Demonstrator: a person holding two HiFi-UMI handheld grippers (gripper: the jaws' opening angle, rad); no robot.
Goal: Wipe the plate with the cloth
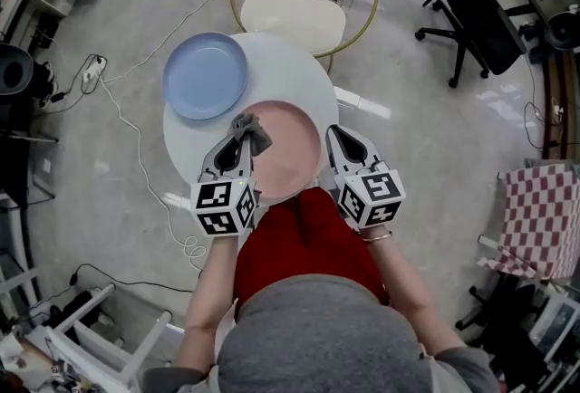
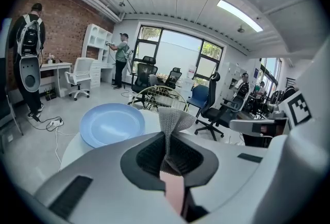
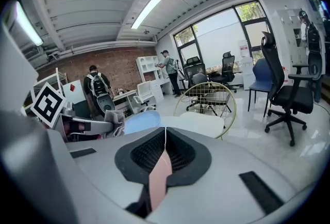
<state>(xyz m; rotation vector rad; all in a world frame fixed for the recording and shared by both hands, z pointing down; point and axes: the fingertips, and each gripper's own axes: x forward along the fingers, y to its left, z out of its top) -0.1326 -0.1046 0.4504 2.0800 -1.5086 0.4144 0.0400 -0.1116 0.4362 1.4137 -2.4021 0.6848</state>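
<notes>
Risk, as I judged it: the pink plate (image 1: 292, 156), at the near edge of the white counter (image 1: 299, 65), could skid off under a wiping push, since my right tongs (image 1: 337, 136), pressed together and empty, sat just beside its rim. My left tongs (image 1: 241, 127) pinched the cloth (image 1: 255, 137), grey, coarse-knit, bunched, over that smooth round plate.
</notes>
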